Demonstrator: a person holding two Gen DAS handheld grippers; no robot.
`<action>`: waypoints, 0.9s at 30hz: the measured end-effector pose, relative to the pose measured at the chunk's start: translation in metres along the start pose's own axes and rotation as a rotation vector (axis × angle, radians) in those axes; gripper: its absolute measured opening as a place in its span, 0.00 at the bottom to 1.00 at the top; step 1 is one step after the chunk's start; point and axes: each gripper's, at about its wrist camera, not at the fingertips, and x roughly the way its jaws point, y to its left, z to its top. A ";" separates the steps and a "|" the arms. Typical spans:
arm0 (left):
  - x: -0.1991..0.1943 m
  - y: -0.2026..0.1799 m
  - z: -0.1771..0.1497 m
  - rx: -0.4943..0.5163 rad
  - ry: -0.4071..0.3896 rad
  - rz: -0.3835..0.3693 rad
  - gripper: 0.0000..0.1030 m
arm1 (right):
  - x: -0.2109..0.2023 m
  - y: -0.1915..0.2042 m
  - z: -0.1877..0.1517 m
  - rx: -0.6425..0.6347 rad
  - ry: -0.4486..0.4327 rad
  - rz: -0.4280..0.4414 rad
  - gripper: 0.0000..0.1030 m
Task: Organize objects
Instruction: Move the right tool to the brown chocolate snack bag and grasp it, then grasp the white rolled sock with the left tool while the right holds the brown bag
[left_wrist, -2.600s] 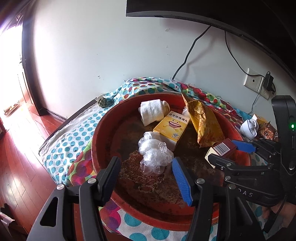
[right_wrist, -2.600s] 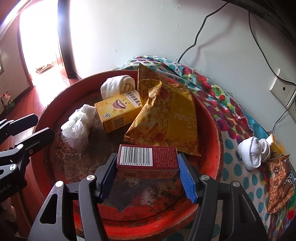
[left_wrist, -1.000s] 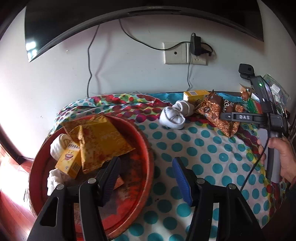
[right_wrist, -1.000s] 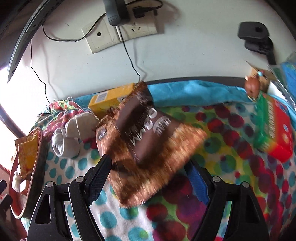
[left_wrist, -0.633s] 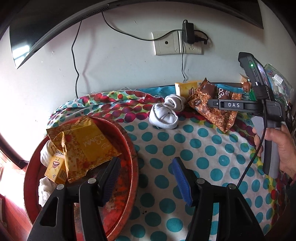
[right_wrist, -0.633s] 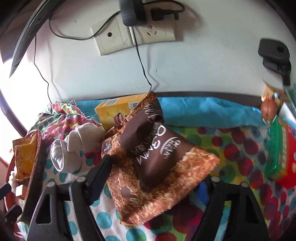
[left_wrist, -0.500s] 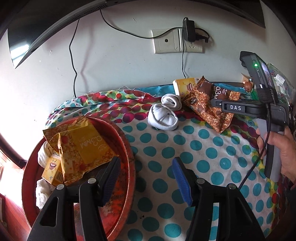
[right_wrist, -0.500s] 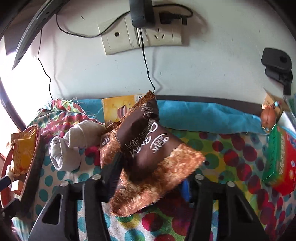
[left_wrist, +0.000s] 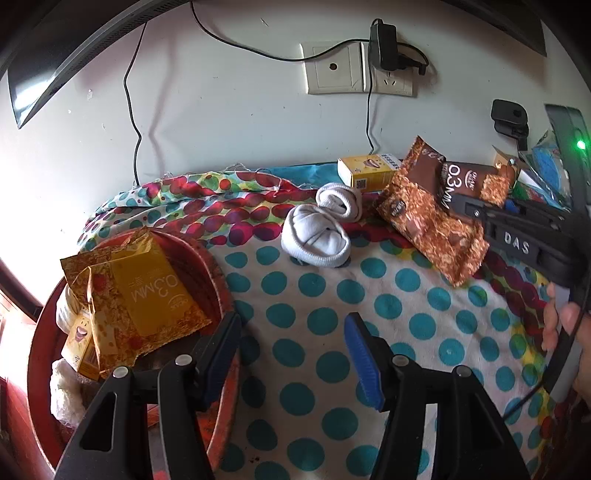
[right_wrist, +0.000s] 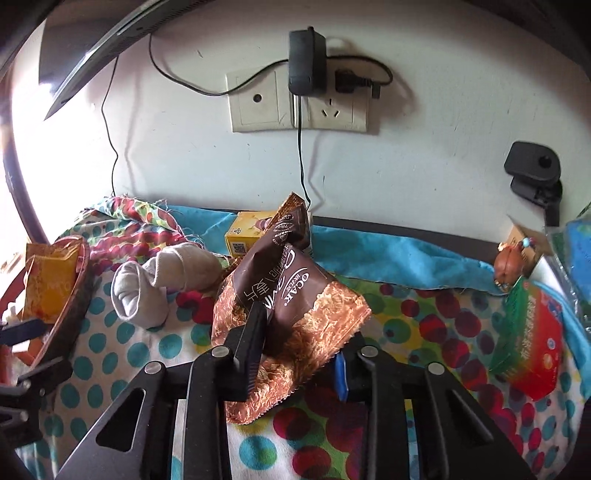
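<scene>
My right gripper (right_wrist: 299, 343) is shut on a brown snack bag (right_wrist: 291, 299) and holds it tilted just above the polka-dot cloth; the bag also shows in the left wrist view (left_wrist: 428, 218). My left gripper (left_wrist: 291, 347) is open and empty over the cloth beside the red tray (left_wrist: 221, 280). The tray holds a yellow snack bag (left_wrist: 144, 295), a small yellow box (left_wrist: 79, 347) and a crumpled plastic bag (left_wrist: 62, 391). A pair of rolled white socks (left_wrist: 321, 229) and another yellow box (left_wrist: 365, 171) lie on the cloth near the wall.
A green and red box (right_wrist: 532, 339) and a small brown figurine (right_wrist: 508, 266) sit at the far right. A wall socket with a charger (right_wrist: 306, 62) and hanging cables is above the table. A black clip device (right_wrist: 535, 173) stands by the wall.
My right gripper left the red box in the tray, swung right, and closed on the brown snack bag, tilting it up. My left gripper swung right from the tray to over the cloth.
</scene>
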 end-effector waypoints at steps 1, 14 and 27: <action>0.001 -0.001 0.001 -0.004 -0.001 -0.002 0.58 | -0.002 0.000 -0.002 -0.005 -0.004 -0.005 0.28; 0.039 -0.005 0.036 -0.067 0.006 0.028 0.58 | -0.011 -0.004 -0.013 -0.024 -0.016 -0.034 0.28; 0.076 0.003 0.060 -0.181 0.029 0.016 0.63 | -0.009 0.000 -0.013 -0.043 -0.007 -0.060 0.28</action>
